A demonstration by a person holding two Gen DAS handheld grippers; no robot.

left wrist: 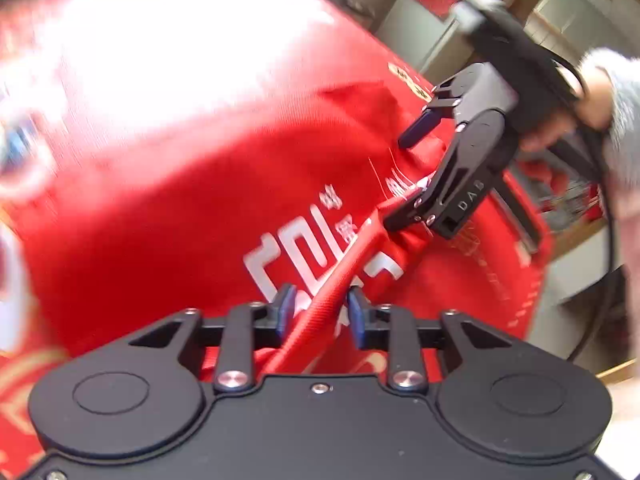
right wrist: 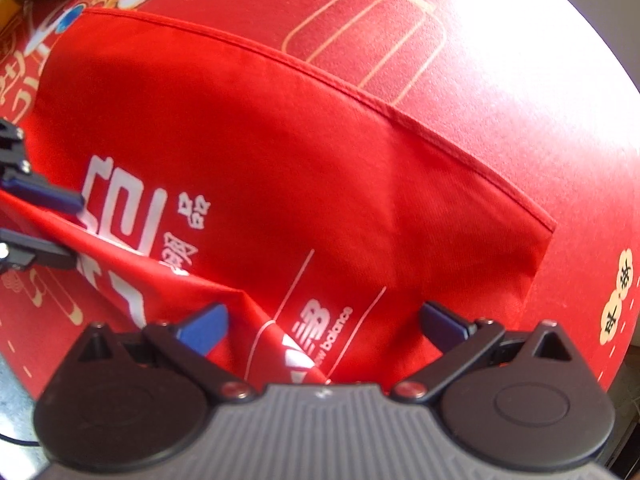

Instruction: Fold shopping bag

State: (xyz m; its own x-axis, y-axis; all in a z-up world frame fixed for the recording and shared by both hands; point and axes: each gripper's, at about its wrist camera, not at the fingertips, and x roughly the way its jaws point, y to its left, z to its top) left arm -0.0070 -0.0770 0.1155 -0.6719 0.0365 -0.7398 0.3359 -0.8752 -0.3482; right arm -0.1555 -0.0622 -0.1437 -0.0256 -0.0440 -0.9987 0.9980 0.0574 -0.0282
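Left wrist view: the red shopping bag (left wrist: 224, 184) is seen lying on a red printed tabletop (right wrist: 500, 92), with its red handle strap (left wrist: 340, 276) running between the blue pads of the left hand-held gripper (left wrist: 320, 312), whose jaws stand slightly apart and are not seen to press on the strap. The right hand-held gripper (right wrist: 320, 324) is held wide apart, pointing down over a raised fold of the bag near the printed logo (right wrist: 316, 332); nothing is clamped. For a clean fold, the strap should probably be laid flat on the panel and the edges aligned before pressing. Whether anything is inside the bag cannot be told; it looks flat.
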